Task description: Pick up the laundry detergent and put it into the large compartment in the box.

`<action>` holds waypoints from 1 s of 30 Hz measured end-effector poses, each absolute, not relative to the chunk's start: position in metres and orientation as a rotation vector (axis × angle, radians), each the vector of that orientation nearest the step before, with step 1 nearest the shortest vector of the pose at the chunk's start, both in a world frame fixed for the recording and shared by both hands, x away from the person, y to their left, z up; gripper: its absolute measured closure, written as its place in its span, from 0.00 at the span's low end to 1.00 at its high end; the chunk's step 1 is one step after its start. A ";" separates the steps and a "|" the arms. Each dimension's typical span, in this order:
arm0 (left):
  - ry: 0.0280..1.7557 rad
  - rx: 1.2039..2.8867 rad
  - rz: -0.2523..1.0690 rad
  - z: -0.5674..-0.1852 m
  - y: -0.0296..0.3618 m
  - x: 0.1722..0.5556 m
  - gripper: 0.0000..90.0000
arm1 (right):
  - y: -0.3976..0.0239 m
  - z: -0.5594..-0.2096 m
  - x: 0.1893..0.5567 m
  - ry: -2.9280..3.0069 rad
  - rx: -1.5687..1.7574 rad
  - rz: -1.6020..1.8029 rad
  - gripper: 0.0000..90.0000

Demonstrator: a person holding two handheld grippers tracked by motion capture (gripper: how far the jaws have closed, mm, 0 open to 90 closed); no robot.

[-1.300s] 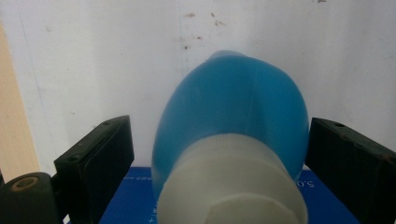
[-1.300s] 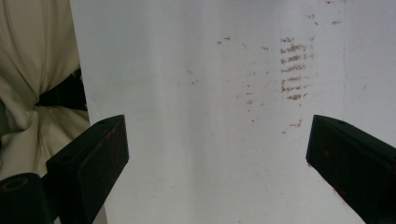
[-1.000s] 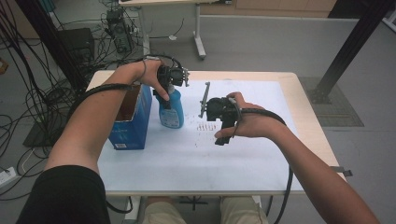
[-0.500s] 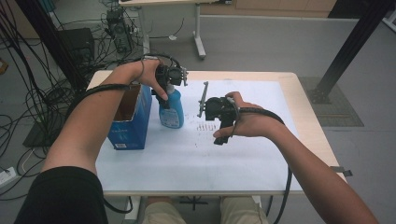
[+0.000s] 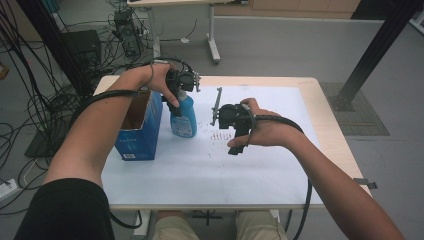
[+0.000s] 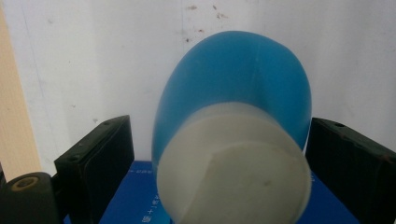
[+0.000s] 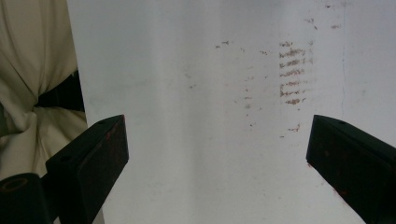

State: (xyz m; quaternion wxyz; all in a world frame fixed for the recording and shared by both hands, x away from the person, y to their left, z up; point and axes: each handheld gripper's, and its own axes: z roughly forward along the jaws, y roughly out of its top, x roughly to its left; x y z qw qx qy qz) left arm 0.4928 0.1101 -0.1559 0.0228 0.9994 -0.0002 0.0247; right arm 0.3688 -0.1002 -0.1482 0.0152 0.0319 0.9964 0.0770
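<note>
A blue bottle with a white cap stands upright on the white table, right beside a blue cardboard box. My left gripper hovers over the bottle's top. In the left gripper view its jaws stand wide apart on either side of the cap, with a gap on each side, so it is open. My right gripper is held above the middle of the table, right of the bottle. It is open with only bare table between its jaws.
The open-topped box stands at the table's left edge. Reddish-brown scuff marks stain the table top under the right gripper. The person's pale trousers show past the near table edge. Cables and a stand crowd the floor at the left.
My right gripper has drifted slightly left toward the bottle. The left gripper stays over the bottle's cap, still open.
</note>
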 end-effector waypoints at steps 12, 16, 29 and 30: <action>-0.005 3.092 0.081 -0.155 0.109 0.493 0.10 | -0.102 -0.148 0.369 3.098 0.103 0.237 0.06; -0.006 3.092 0.080 -0.155 0.108 0.492 0.10 | -0.102 -0.148 0.369 3.099 0.102 0.238 0.06; -0.008 3.092 0.084 -0.153 0.110 0.491 0.10 | -0.100 -0.147 0.368 3.100 0.104 0.236 0.06; -0.008 3.092 0.084 -0.153 0.110 0.491 0.10 | -0.100 -0.147 0.368 3.100 0.104 0.236 0.06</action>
